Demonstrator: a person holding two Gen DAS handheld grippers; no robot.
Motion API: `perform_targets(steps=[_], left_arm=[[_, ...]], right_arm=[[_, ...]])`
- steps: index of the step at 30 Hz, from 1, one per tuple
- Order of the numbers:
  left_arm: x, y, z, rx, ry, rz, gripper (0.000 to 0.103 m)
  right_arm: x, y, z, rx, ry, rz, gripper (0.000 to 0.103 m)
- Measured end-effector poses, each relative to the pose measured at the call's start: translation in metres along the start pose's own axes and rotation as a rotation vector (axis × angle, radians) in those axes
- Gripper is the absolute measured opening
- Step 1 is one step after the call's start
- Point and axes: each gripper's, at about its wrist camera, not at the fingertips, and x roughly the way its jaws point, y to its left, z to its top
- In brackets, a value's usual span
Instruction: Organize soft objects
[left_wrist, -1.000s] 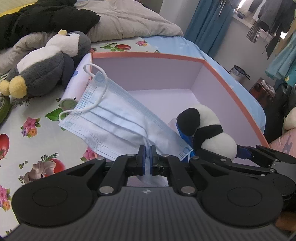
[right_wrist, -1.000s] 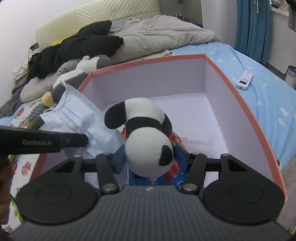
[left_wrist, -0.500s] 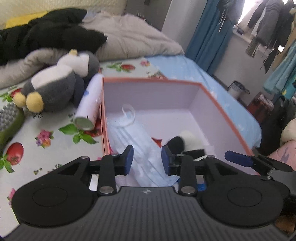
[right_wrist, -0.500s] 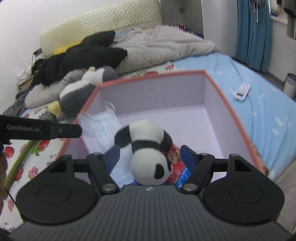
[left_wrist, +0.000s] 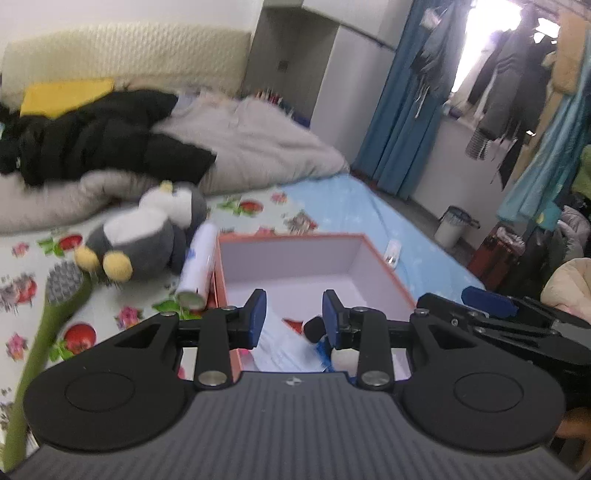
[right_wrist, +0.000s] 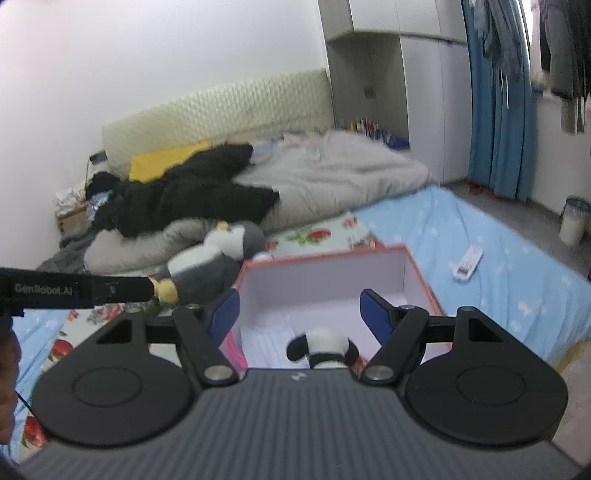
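Panda plush (right_wrist: 325, 347) and face mask (left_wrist: 280, 350) now lie in the orange-rimmed box (left_wrist: 384, 269) on the bed; a second ago each was clamped. Left hand-held gripper (left_wrist: 293, 319) and right hand-held gripper (right_wrist: 299, 314) are both wide, empty, pulled back. Penguin plush (left_wrist: 147, 236) at 10 o'clock looks next. Left gripper's side reads "GenRobot.AI".

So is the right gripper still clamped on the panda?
No. The right gripper is open, and the panda plush sits loose in the box below it.

Window (left_wrist: 476, 33) glare; motion blur — fisheye bending
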Motion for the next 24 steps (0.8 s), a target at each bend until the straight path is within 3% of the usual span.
perform_targets(steps=[7, 14, 24], left_arm=[[-0.060, -0.019, 0.000, 0.004, -0.084, -0.012, 0.039], [-0.104, -0.025, -0.019, -0.011, -0.113, -0.004, 0.040], [-0.117, -0.028, -0.050, 0.005, -0.118, 0.033, 0.046]], right_arm=[[-0.041, 0.016, 0.016, -0.064, -0.053, -0.006, 0.074], [-0.067, 0.024, 0.004, -0.063, -0.042, 0.000, 0.074], [-0.082, 0.023, -0.019, -0.056, -0.034, -0.030, 0.074]])
